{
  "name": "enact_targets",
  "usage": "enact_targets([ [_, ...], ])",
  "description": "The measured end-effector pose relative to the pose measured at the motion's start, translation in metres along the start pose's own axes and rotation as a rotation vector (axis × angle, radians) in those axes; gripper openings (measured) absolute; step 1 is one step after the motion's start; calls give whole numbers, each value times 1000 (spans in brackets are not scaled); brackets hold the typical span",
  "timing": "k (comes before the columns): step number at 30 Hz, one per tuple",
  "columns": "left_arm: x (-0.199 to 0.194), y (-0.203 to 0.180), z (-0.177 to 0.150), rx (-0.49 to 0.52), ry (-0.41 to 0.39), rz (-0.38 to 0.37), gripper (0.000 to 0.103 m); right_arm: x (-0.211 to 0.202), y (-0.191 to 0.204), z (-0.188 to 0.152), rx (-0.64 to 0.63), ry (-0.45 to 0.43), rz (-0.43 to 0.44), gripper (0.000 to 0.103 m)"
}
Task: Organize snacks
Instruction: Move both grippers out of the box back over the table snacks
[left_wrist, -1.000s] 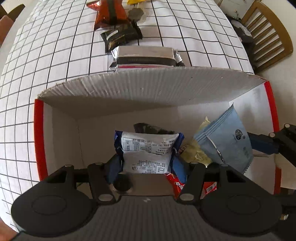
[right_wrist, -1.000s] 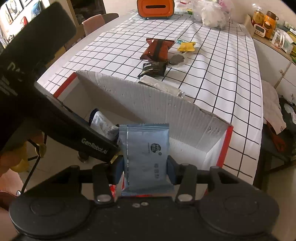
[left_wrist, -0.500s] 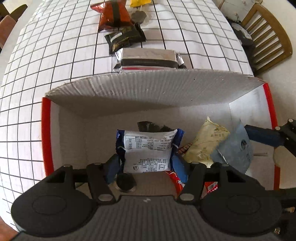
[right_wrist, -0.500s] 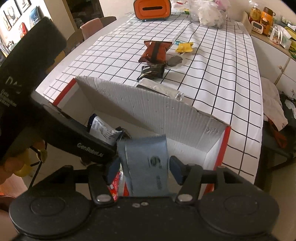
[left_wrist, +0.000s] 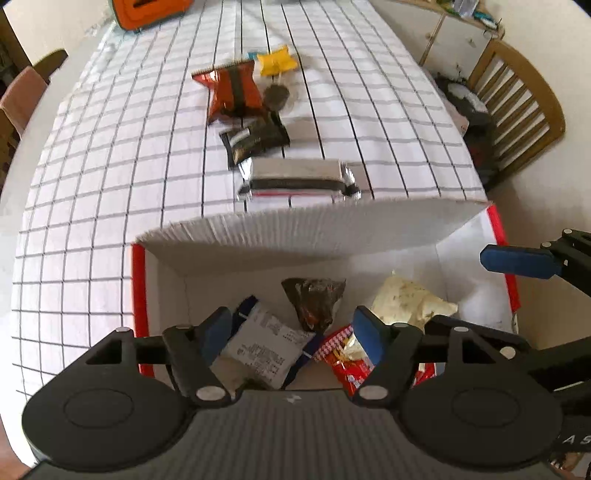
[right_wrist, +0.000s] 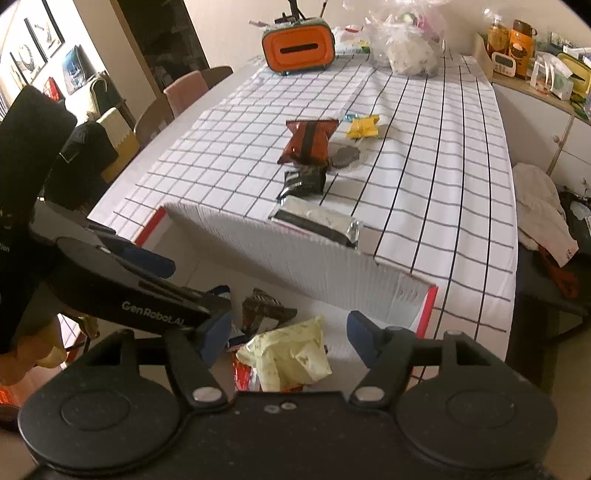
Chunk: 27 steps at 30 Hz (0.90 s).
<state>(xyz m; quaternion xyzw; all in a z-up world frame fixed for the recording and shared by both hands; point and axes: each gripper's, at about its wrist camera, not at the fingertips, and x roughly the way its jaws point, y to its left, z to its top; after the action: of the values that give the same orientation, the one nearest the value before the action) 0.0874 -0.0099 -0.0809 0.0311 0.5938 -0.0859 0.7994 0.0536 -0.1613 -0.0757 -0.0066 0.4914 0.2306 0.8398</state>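
A white cardboard box with red edges stands open against the table's near side. In the left wrist view my left gripper hangs over it, jaws opening; the white-and-blue packet lies tilted on the box floor below them, free of the pads. Beside it lie a dark packet, a cream packet and a red packet. My right gripper is over the box too, jaws opening with nothing between them, above the cream packet. The light blue packet is hidden.
On the checked tablecloth behind the box lie a silver packet, a black packet, an orange-brown packet and a yellow packet. An orange container stands at the far end. Chairs flank the table.
Both grippers let go of their packets and rose. The white-and-blue packet fell tilted onto the box floor. The light blue packet dropped out of sight.
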Motion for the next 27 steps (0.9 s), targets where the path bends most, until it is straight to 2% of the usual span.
enact_targets([
  [2,-7,0,1,5,-34,7,75,-5,0,4,-3,-13,5,71],
  [5,-17,1,4,11,-84,4,76,-12,-2,9,-9,-38,-2,80],
  [11,-36,7,16,-1,-187,-2,83,-23,-9,29,0,-70,9,82],
  [15,-44,19,29,-35,-230,-13,83,-28,-13,45,-17,-96,-1,95],
  [22,-57,42,62,-68,-296,10,83,-29,-22,81,-55,-121,-23,96],
  [27,-57,55,93,-62,-307,56,83,-18,-32,107,-74,-103,-20,96],
])
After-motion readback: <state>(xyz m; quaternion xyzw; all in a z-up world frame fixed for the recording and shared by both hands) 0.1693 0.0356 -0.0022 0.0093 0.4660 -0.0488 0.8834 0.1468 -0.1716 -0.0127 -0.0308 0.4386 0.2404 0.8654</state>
